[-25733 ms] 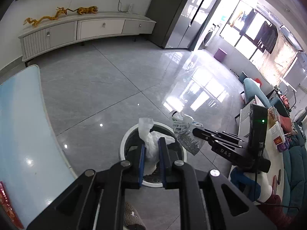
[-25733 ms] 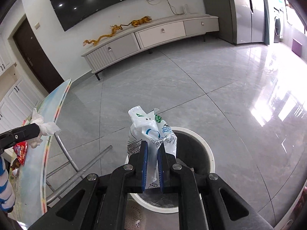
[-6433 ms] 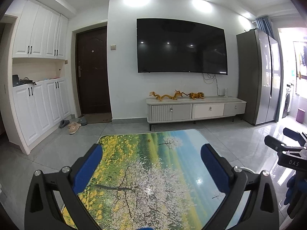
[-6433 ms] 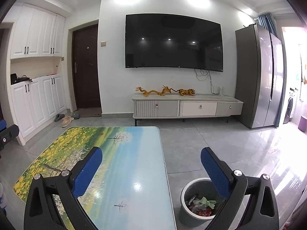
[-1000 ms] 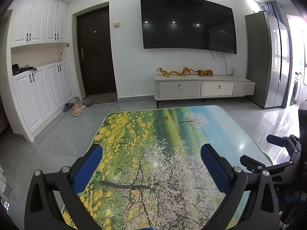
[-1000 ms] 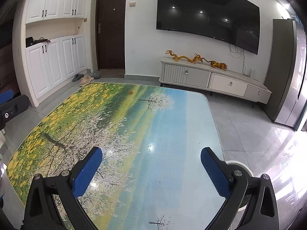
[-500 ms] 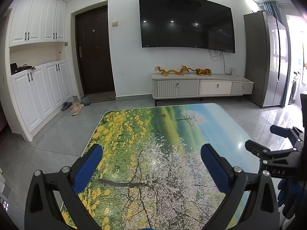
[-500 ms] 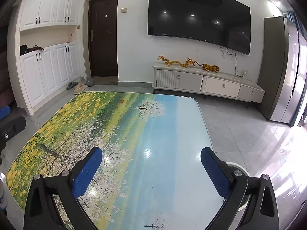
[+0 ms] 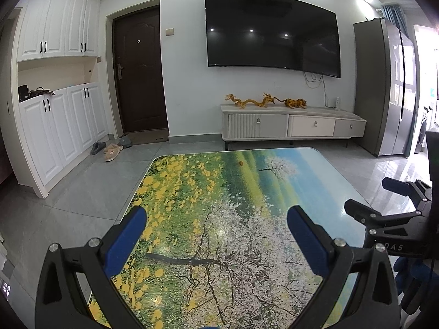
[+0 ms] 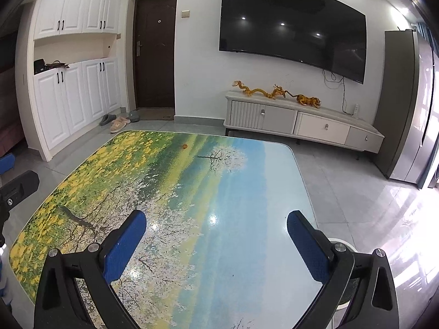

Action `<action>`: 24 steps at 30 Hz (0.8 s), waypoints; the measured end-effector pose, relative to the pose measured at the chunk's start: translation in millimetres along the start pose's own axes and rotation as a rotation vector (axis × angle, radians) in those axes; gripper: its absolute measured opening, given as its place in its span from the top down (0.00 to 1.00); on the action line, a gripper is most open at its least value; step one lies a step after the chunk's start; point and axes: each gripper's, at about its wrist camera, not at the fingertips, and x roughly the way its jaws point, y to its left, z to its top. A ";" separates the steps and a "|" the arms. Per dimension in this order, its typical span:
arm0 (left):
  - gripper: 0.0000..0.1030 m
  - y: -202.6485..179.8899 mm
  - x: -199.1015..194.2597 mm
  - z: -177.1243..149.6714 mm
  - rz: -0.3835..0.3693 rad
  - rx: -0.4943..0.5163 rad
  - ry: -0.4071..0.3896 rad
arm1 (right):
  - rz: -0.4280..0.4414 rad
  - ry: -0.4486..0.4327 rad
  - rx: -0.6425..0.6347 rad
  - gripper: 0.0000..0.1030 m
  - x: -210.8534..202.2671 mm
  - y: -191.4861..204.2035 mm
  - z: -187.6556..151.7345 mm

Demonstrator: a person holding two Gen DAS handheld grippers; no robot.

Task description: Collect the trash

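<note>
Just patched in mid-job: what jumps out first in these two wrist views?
The table top printed with yellow flowers and a blossoming tree fills the foreground under both open grippers, left and right. A small orange-brown scrap lies near its far edge. Behind, a large black wall television hangs above a white cabinet bearing golden dragon figurines.

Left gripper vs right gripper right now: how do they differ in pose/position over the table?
The left gripper hangs over the table's yellow-flower and blossom side; the right gripper hangs over the blue side, nearer the white bin rim. Each sees the other at its frame edge. Both are open and empty.
</note>
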 end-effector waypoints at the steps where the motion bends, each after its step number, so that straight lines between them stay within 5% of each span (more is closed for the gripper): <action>1: 0.00 -0.4 -0.3 -0.1 0.001 0.002 -0.002 | -0.001 0.000 -0.001 0.00 0.1 1.3 -1.0; 24: 0.00 19.7 1.9 -1.9 0.013 -0.015 -0.004 | -0.011 -0.018 -0.006 0.00 -3.9 17.5 6.3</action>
